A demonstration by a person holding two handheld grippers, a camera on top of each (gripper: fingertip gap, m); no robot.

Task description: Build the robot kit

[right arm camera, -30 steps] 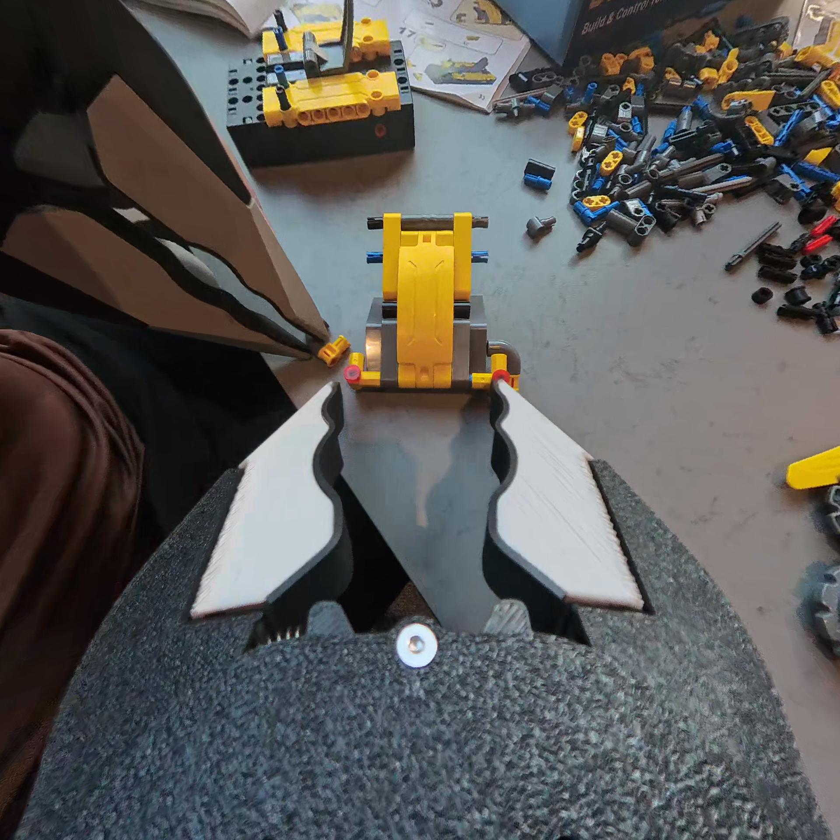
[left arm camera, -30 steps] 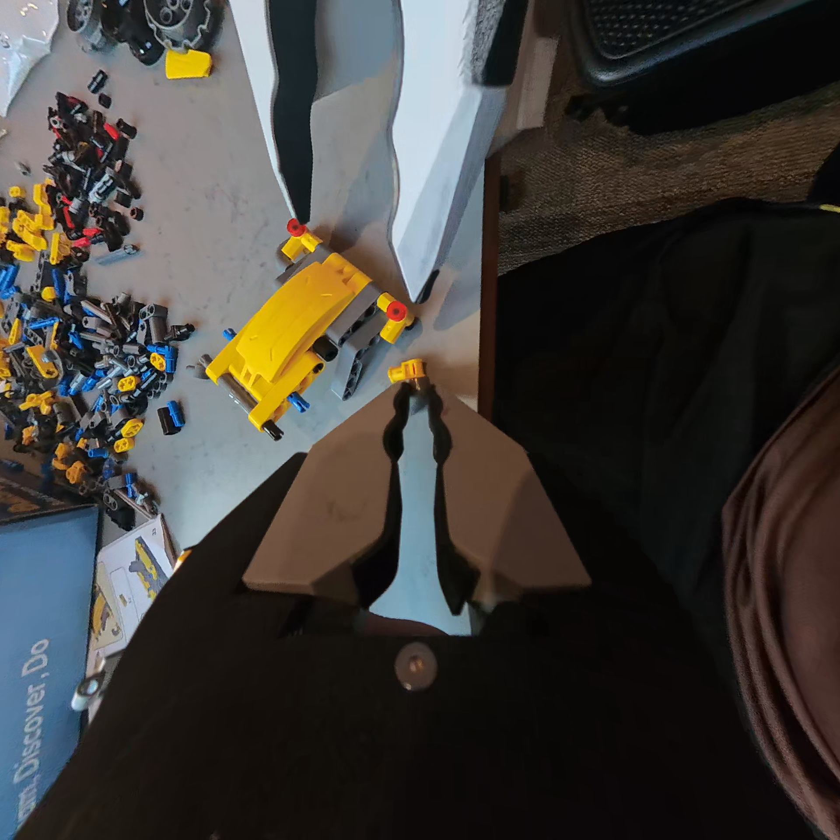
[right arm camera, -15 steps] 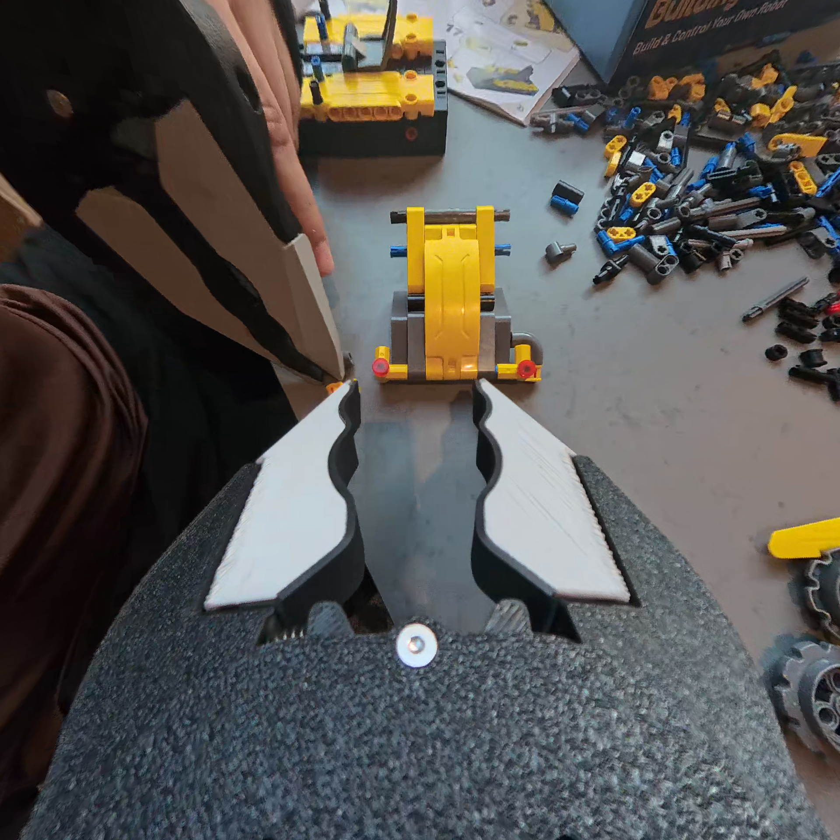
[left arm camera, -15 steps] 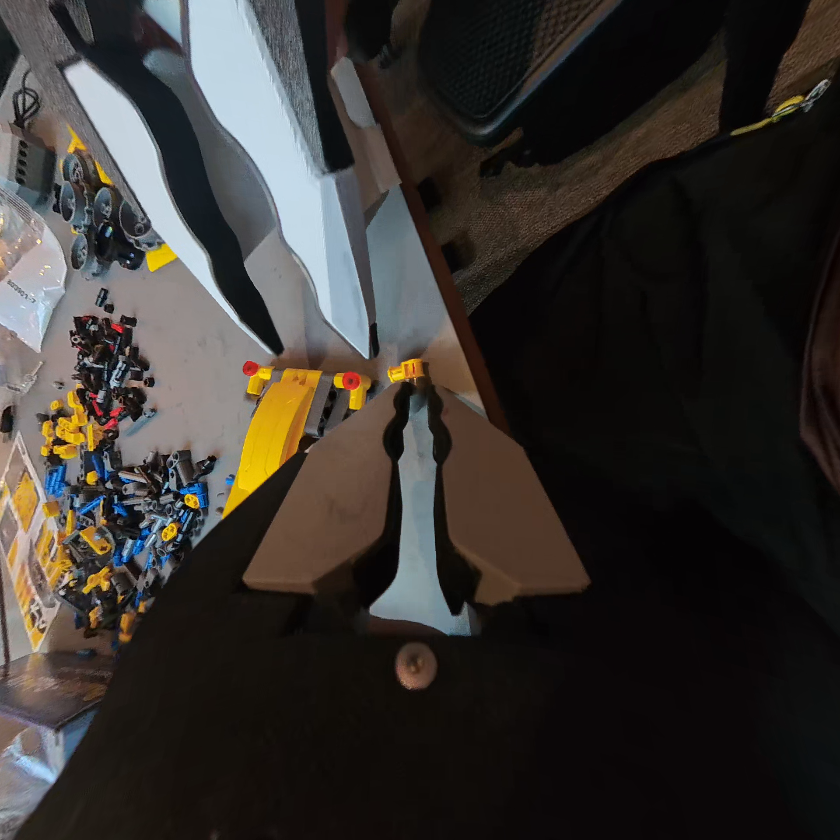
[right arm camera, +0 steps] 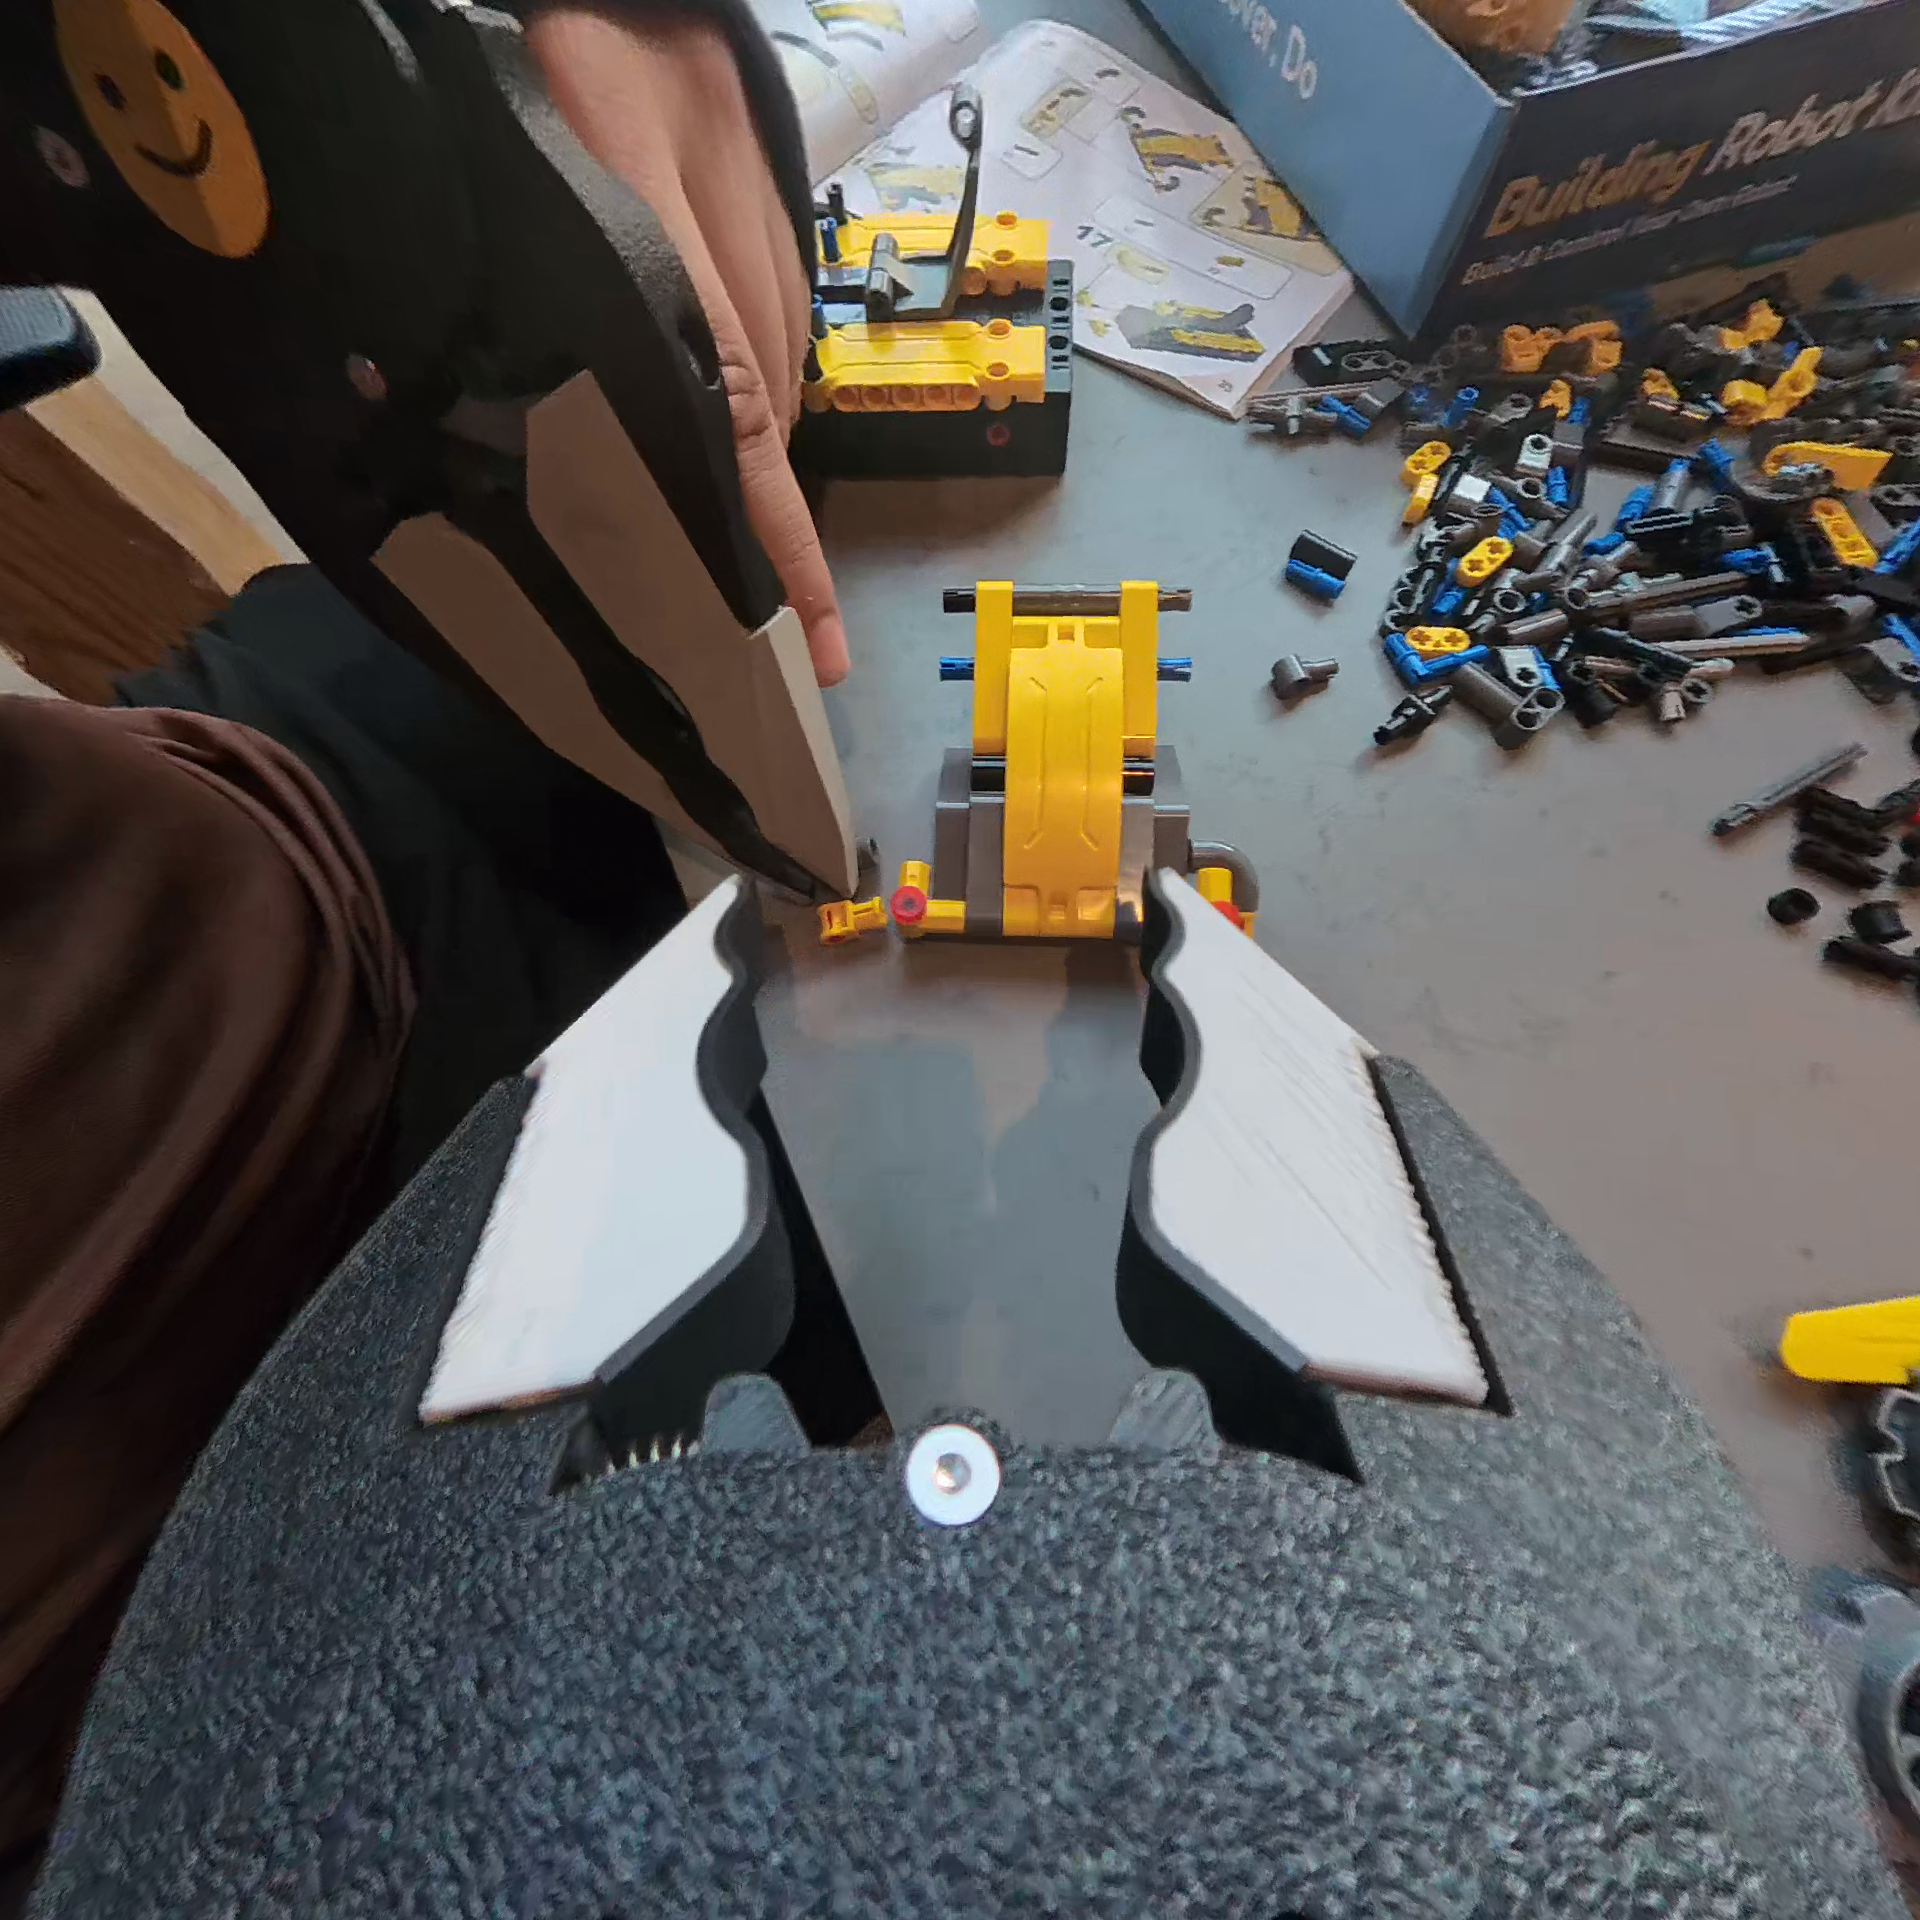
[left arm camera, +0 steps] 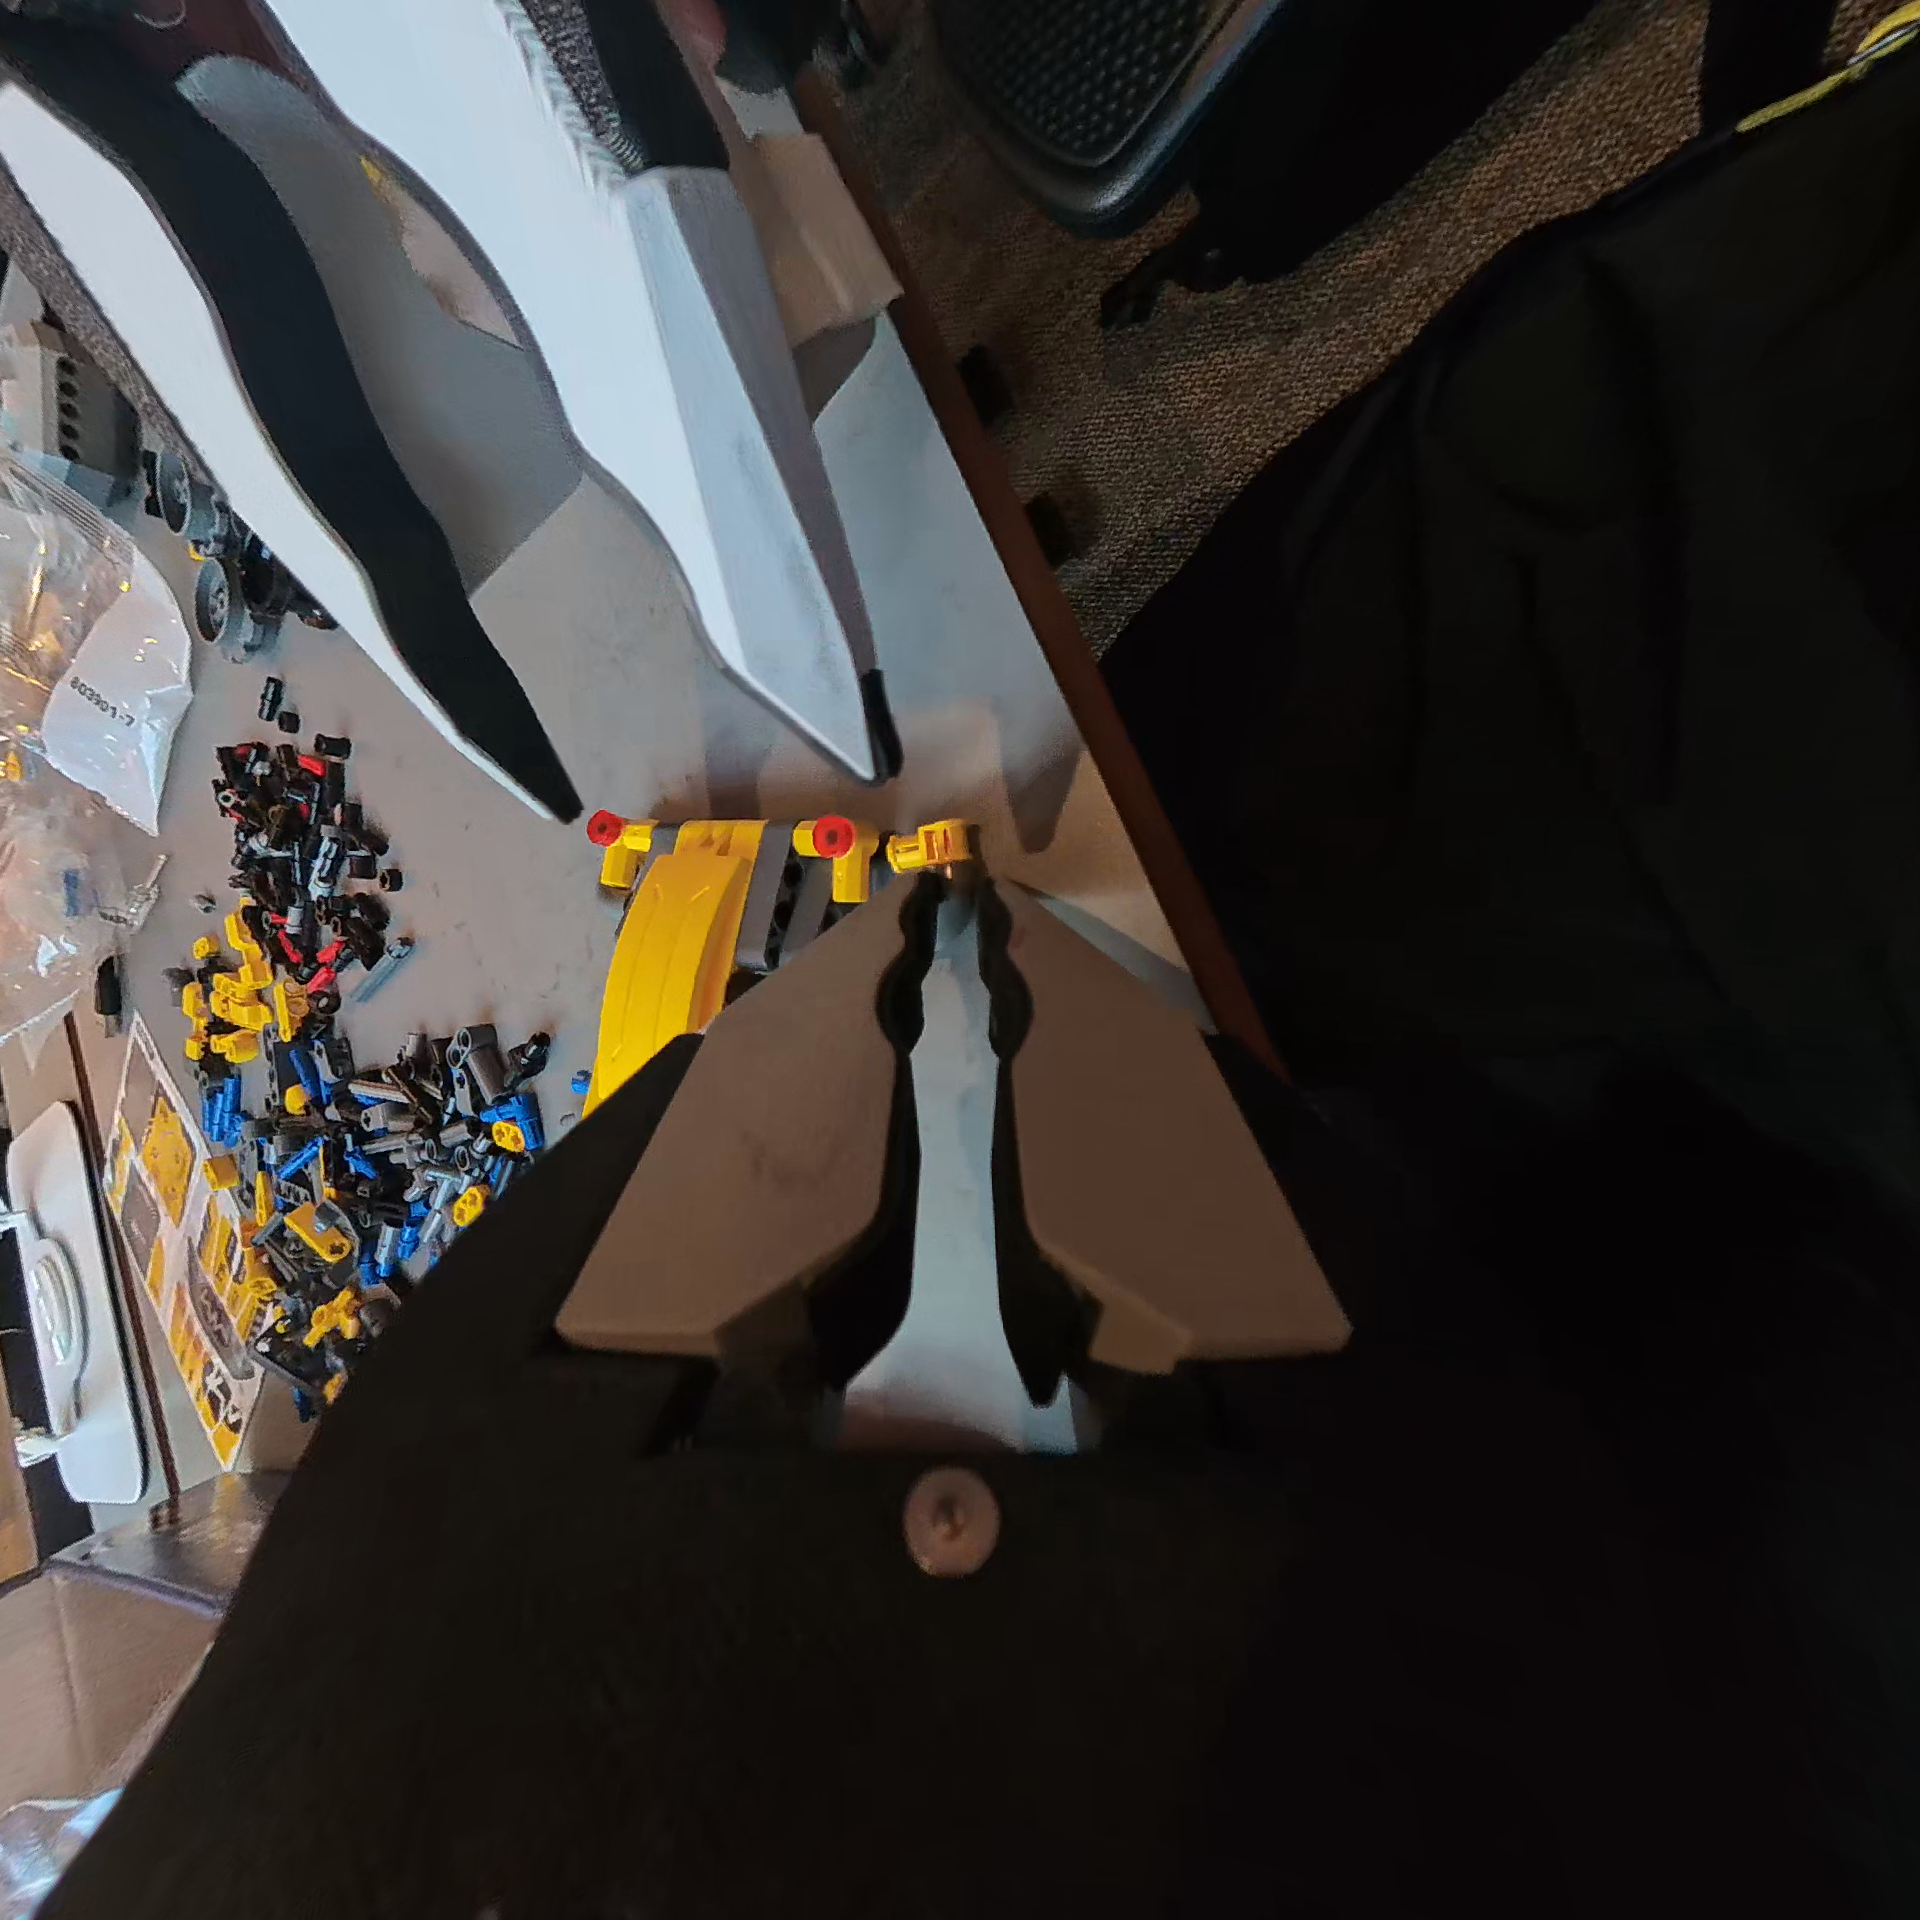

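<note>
Closest to me, the right gripper (right arm camera: 948, 902) is spread wide and holds nothing. Its two white fingers reach either side of the near end of a yellow-and-grey brick assembly (right arm camera: 1060, 769), and the right finger's tip covers part of that end's right corner. I can't tell whether either tip actually touches it. The assembly sits flat on the grey table (right arm camera: 1455, 1039), near the edge closest to the person. It has a curved yellow panel along its top, grey frames on both sides, blue pins sticking out, a dark axle across the far end and a red pin (right arm camera: 908, 902) at each near corner. Coming in from the left, the left gripper (right arm camera: 831, 883) has its fingers pinched to a narrow slit, with a small yellow connector (right arm camera: 850, 918) caught at the tips. The connector is level with the left red pin and just beside it, and whether they touch I can't make out. A hand (right arm camera: 727, 260) wraps the left gripper's black body. Beyond the assembly lies a scattered pile of loose pieces (right arm camera: 1610, 582) in black, blue, yellow and grey. Farther back there is a black block topped with yellow beams (right arm camera: 935, 353), then an open instruction booklet (right arm camera: 1143, 208) and a blue box (right arm camera: 1403, 187). At the right edge sit a yellow wedge piece (right arm camera: 1849, 1340) and some wheels (right arm camera: 1891, 1455).
</note>
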